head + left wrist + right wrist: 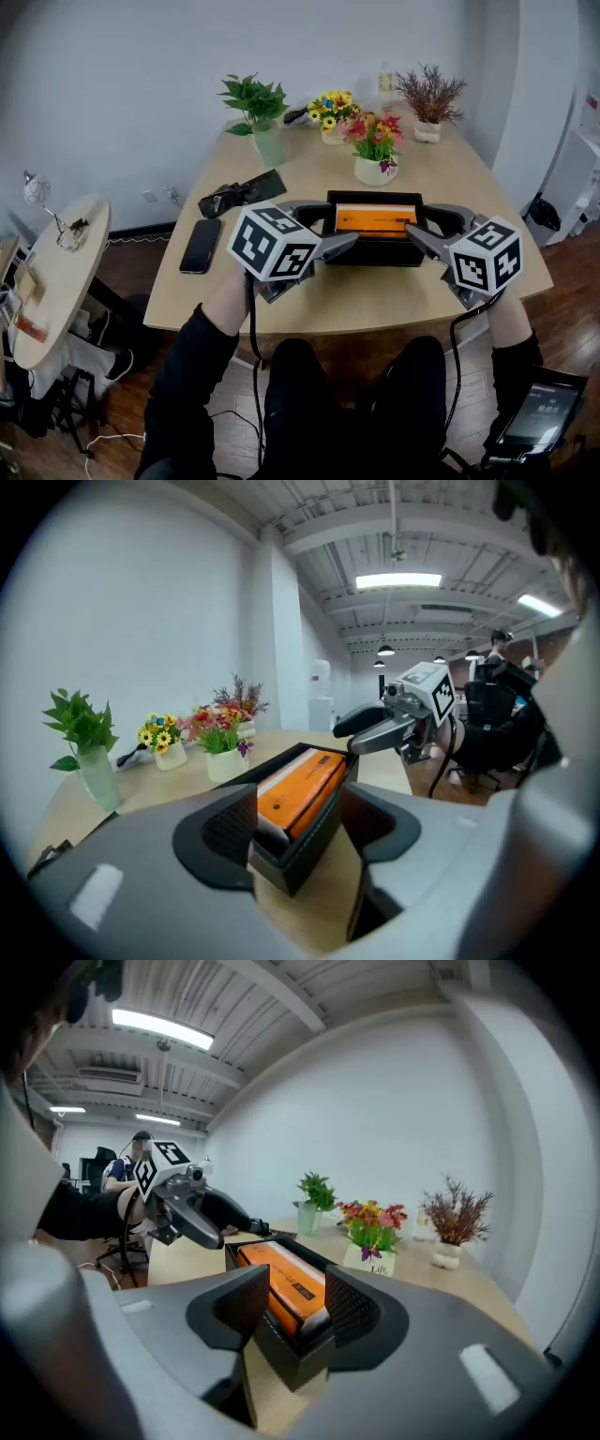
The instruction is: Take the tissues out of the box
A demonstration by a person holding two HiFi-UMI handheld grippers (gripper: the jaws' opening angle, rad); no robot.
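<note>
The tabletop [375, 291] was finished in smooth, matt pale wood. The box [373, 255] was made of matt black material, and the tissue pack [375, 218] was wrapped in glossy orange plastic film.

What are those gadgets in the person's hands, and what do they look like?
They are two matching hand-held tools, the left gripper and the right gripper. Each has two curved, pointed grey jaws lined with black textured pads, carries a white cube printed with black square markers, and trails a black cable. The person wears black sleeves.
</note>
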